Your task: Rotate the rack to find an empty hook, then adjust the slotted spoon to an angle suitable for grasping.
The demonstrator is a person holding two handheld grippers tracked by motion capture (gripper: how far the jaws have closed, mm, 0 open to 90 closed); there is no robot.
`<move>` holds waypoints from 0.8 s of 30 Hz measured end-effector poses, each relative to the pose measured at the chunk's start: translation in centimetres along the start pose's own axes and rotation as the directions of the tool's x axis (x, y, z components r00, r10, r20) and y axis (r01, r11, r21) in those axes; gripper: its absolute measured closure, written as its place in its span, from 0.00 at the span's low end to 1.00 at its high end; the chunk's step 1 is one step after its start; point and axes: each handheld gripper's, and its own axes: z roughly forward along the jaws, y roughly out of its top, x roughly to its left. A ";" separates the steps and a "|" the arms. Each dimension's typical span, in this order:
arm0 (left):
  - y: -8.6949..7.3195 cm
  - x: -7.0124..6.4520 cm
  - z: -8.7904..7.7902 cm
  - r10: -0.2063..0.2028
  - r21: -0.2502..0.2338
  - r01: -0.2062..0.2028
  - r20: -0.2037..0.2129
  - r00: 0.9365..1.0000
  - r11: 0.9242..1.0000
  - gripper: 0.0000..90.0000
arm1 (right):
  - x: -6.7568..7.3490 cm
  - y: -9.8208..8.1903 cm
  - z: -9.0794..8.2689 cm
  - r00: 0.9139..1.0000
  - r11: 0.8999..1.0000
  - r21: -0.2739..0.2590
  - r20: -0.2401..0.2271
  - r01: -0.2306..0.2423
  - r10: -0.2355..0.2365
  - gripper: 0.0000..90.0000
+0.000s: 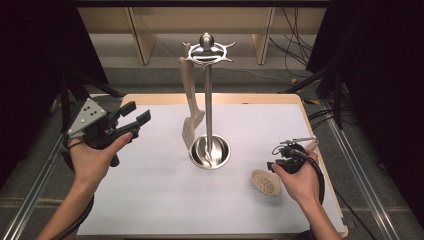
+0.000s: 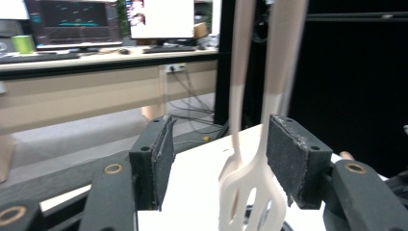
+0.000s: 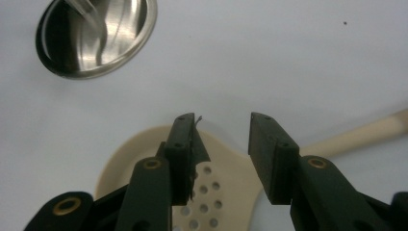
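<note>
Now you are working over a white sheet (image 1: 150, 200) covering a wooden table (image 1: 320, 150), with grey floor around it, dark curtains at both sides, and pale furniture legs at the far end. Beyond, the left gripper view is showing a long desk (image 2: 96, 60) with monitors (image 2: 72, 21). You are holding the left gripper (image 1: 134, 120) at the left, its jaws standing apart and gripping nothing; the spatula (image 1: 191, 107) is hanging from the steel rack (image 1: 208, 100) at the middle, its blade sitting between those jaws in the left gripper view. You are lowering the right gripper (image 3: 222, 144) over the skimmer (image 1: 266, 182) lying at the near right, jaws apart, one pad just over its holed bowl.
</note>
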 end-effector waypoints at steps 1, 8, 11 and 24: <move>-0.4 0.3 0.0 -0.003 0.023 0.003 -0.002 1.000 1.000 0.47 | -0.2 0.0 0.1 1.000 1.000 0.005 0.008 -0.002 0.002 0.70; -1.4 1.5 -0.4 -0.055 0.032 0.056 -0.035 0.998 0.998 0.47 | -1.3 0.9 0.1 0.997 0.996 0.066 0.053 -0.067 0.064 0.69; -1.5 1.8 -0.4 -0.064 0.029 0.065 -0.039 0.997 0.997 0.47 | -2.1 1.1 0.0 0.994 0.994 0.070 0.075 -0.087 0.082 0.69; -2.3 1.4 0.1 -0.071 0.046 0.071 -0.002 0.997 0.996 0.47 | -3.5 0.6 -0.6 0.975 0.973 0.105 0.110 -0.205 0.193 0.66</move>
